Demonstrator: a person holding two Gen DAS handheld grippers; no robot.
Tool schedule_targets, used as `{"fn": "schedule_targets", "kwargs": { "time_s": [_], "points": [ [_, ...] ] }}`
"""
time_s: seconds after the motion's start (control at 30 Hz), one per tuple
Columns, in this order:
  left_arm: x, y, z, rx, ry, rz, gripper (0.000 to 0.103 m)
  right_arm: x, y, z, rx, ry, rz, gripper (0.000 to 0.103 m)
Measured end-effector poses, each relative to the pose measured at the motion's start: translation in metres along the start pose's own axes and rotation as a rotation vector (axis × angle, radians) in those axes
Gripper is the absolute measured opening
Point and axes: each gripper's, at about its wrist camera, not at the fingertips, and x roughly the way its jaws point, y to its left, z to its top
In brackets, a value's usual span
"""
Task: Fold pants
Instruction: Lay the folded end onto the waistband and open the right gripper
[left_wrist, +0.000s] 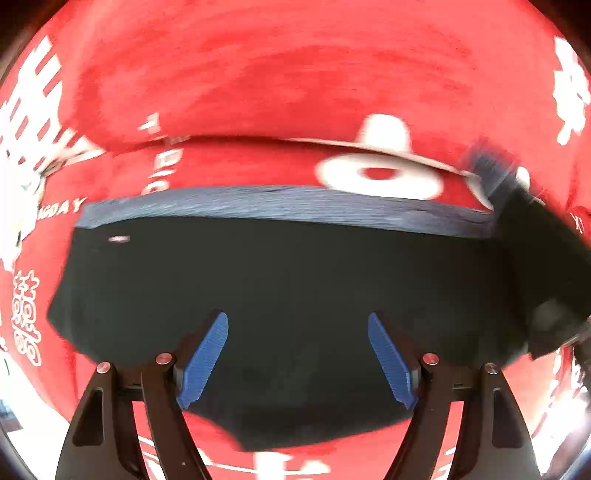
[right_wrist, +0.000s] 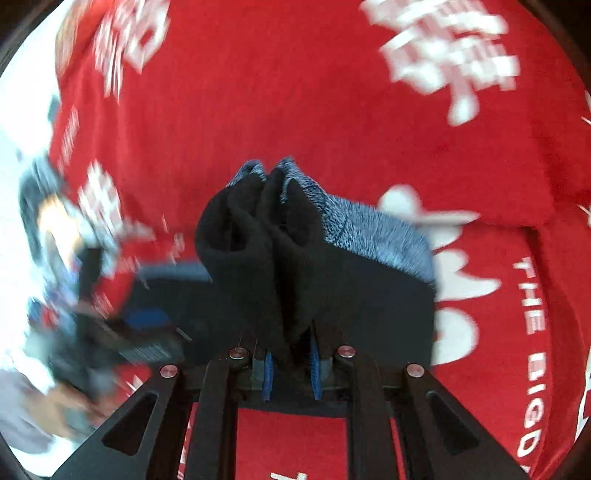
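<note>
The dark, soft fabric pants with grey-blue ribbed waistband (left_wrist: 280, 280) lie on the red printed tabletop (left_wrist: 295, 74), limp and light (best pinched at edges). Right hand-held gripper (right_wrist: 291, 363) clamps bunched cloth; left hand-held gripper (left_wrist: 297, 354) gapes empty above them.

The dark, near-black soft-fabric pants with a blue-grey heathered inner side (left_wrist: 280, 288) lie spread on a red cloth, one edge turned back as a blue-grey band, while a bunched corner (puckered into folds) (right_wrist: 273, 236) stands lifted.
</note>
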Motion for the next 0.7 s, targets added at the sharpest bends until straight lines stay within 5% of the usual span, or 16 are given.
{"fn": "schedule_targets", "kwargs": {
  "time_s": [0.13,0.2,0.27,0.33,0.4,0.57,0.7],
  "points": [
    [0.006,0.052,0.002,-0.061,0.025,-0.010,0.079,0.073,0.054,-0.030,-0.180,0.148,-0.190,0.025],
    [0.006,0.055,-0.003,-0.085,0.028,-0.038,0.079,0.077,0.082,-0.039,-0.315,0.129,-0.311,0.045],
    [0.008,0.056,-0.002,-0.085,0.033,-0.079,0.079,0.070,0.100,-0.045,-0.359,0.161,-0.288,0.066],
    [0.009,0.053,0.002,-0.070,0.051,-0.137,0.079,0.052,0.101,-0.049,-0.300,0.166,-0.181,0.066],
    [0.016,0.044,0.008,-0.043,0.099,-0.239,0.079,0.036,0.085,-0.049,-0.143,0.172,-0.051,0.066],
    [0.025,0.009,0.012,0.007,0.192,-0.460,0.079,0.027,-0.023,-0.067,0.608,0.150,0.243,0.066],
    [0.016,-0.023,0.014,0.062,0.172,-0.548,0.079,0.040,-0.066,-0.091,0.878,0.100,0.377,0.066]
  ]
}}
